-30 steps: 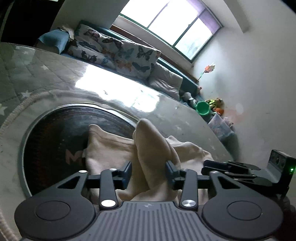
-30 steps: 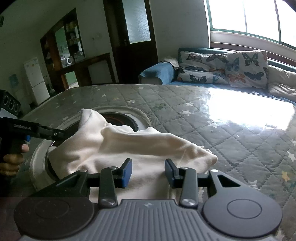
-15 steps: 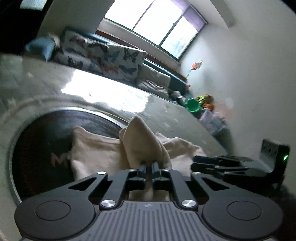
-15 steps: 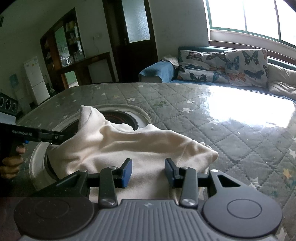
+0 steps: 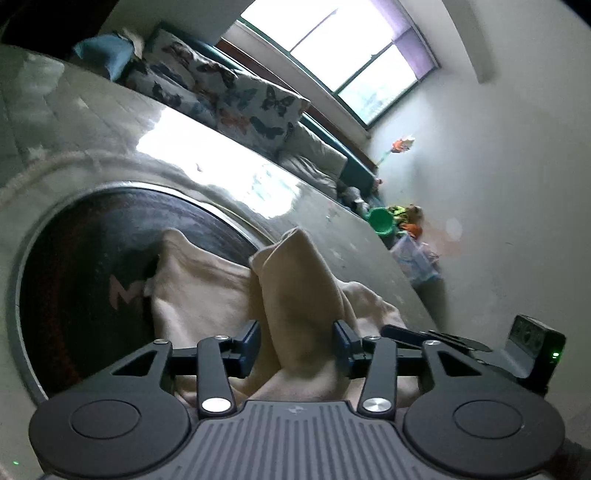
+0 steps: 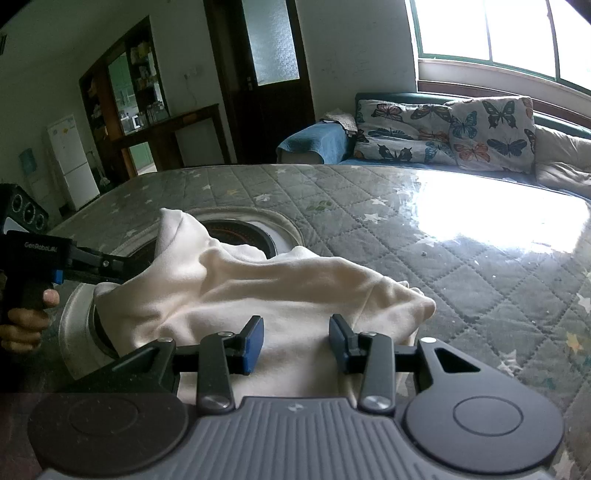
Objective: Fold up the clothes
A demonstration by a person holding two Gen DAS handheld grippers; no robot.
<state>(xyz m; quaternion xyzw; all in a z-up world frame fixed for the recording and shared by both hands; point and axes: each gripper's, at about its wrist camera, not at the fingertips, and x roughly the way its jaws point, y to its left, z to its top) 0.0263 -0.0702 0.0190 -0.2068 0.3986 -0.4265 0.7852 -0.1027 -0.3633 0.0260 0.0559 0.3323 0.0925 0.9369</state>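
A cream garment (image 5: 295, 288) lies crumpled on the quilted table cover (image 6: 406, 240), partly over a round dark inset (image 5: 92, 258). One raised fold of it stands between the fingers of my left gripper (image 5: 297, 339), which is open, its pads apart on either side of the fold. In the right wrist view the garment (image 6: 258, 288) spreads leftward to the inset (image 6: 240, 230). My right gripper (image 6: 295, 339) is open just above the garment's near edge, holding nothing. A hand (image 6: 26, 317) holds the left gripper (image 6: 110, 264) at the garment's left end.
A sofa with butterfly cushions (image 6: 461, 136) runs behind the table under a bright window (image 6: 498, 29). Toys and a green bucket (image 5: 384, 221) sit by the wall. A dark door (image 6: 269, 74) and a white fridge (image 6: 70, 158) stand far left.
My left gripper was open a second ago, shut on the raised fold half a second ago, and has opened again. The right gripper has stayed open and still.
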